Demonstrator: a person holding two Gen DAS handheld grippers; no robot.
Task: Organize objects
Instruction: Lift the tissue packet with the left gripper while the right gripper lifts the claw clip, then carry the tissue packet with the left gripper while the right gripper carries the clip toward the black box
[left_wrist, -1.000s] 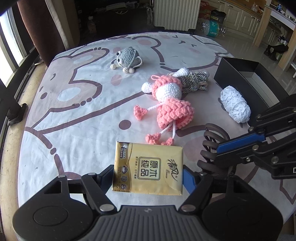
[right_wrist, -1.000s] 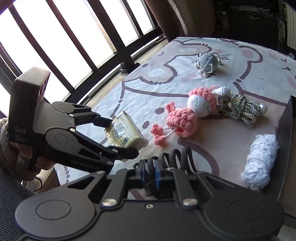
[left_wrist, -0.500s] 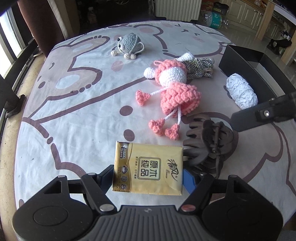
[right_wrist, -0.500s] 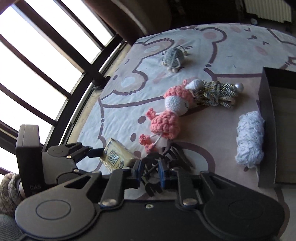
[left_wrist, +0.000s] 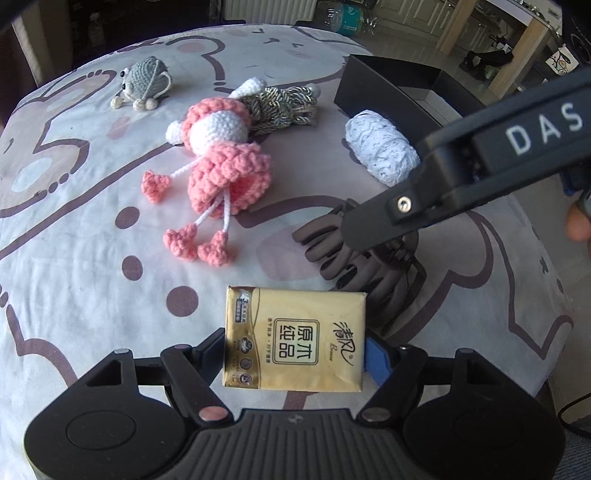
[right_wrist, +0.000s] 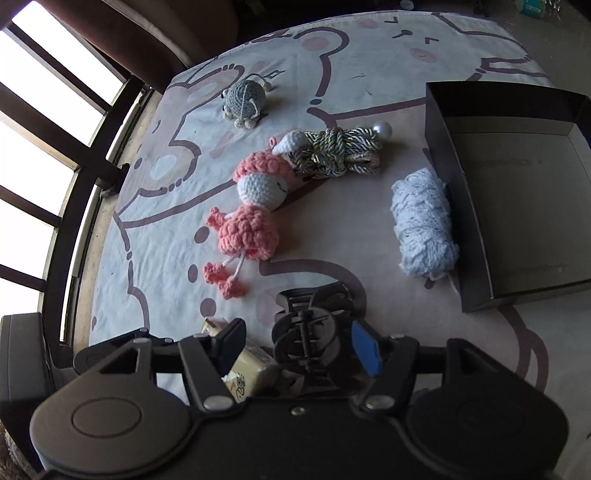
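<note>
**Right gripper lets go of hair claw, left grips tissue pack**

Left gripper is clamped on the gold tissue pack, held flat across its fingers above the worktop (covered by a cartoon-print cloth). Right gripper has just been opening; its jaws stand apart, with the dark hair claw between them, resting on the cloth, pads not pressing it as far as I can tell. The tissue pack shows just left of the claw in the right wrist view, so the two grippers crowd each other. In the left wrist view the right gripper's arm crosses over the claw and hides part of it.

Farther out: pink crochet doll lying flat, near the claw. A coiled braided cord with a pearl end touches the doll's head. White yarn bundle lies against the outer wall of the black open box, on the right. Grey crochet frog sits apart at the far side. Window bars run along the left.
</note>
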